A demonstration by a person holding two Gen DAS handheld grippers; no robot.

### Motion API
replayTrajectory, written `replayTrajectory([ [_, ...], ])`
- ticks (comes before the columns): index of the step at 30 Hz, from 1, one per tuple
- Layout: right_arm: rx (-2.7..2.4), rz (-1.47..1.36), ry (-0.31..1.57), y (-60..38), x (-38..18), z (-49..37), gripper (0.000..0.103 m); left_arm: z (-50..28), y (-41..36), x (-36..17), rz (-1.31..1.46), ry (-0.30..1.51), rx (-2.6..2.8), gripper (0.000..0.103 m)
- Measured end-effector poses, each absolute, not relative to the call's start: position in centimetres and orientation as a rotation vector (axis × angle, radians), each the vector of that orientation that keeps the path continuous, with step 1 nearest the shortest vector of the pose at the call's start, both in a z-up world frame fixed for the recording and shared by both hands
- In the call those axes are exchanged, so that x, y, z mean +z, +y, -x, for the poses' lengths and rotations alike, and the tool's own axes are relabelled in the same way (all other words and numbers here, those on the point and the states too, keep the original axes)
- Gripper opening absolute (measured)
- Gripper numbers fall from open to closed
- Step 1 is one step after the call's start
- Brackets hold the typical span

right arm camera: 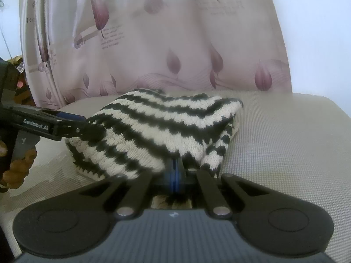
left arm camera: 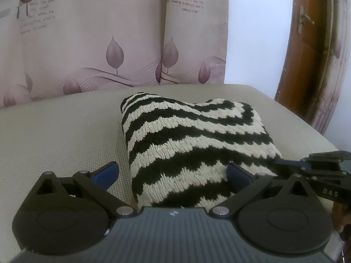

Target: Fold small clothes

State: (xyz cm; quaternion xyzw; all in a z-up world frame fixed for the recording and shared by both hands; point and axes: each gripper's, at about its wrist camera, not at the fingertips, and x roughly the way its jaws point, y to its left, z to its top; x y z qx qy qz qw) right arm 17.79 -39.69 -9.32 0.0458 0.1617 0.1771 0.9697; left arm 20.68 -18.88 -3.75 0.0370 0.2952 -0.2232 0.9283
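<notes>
left tool (left arm camera: 173, 172) spread wide around the striped knit (left arm camera: 186, 135); right tool (right arm camera: 175, 173) apparently clamped on its edge.

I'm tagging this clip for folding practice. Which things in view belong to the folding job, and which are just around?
Job:
- black-and-cream striped knitted garment
- left gripper, jaws wide either side of it
- right gripper, clamped on its near edge

Around:
- beige woven surface
- pink leaf-print curtain
- brown wooden door

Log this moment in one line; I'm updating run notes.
left claw: open, astride striped knit | right claw: shut on knit edge
</notes>
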Motion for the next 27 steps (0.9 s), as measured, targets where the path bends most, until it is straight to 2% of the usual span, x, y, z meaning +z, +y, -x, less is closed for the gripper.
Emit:
replayTrajectory([
  [13, 0.361, -0.105, 0.328, -39.8, -9.3, -17.8, 0.001, -24.7, -18.7, -4.3, -0.027, 0.696, -0.555, 0.103],
  [18, 0.361, -0.109, 0.328, -39.8, -9.3, -17.8, 0.001, -26.4, -17.2, -4.5, 0.096, 0.747, -0.651, 0.103],
  [24, 0.36, -0.11, 0.328, -39.8, -9.3, -17.9, 0.001, -29.0, -13.0, -5.6, 0.386, 0.824, -0.724, 0.103],
  [27, 0.359, -0.109, 0.327, -39.8, -9.3, -17.9, 0.001, -30.1, -12.4, -6.2, 0.422, 0.859, -0.729, 0.102],
])
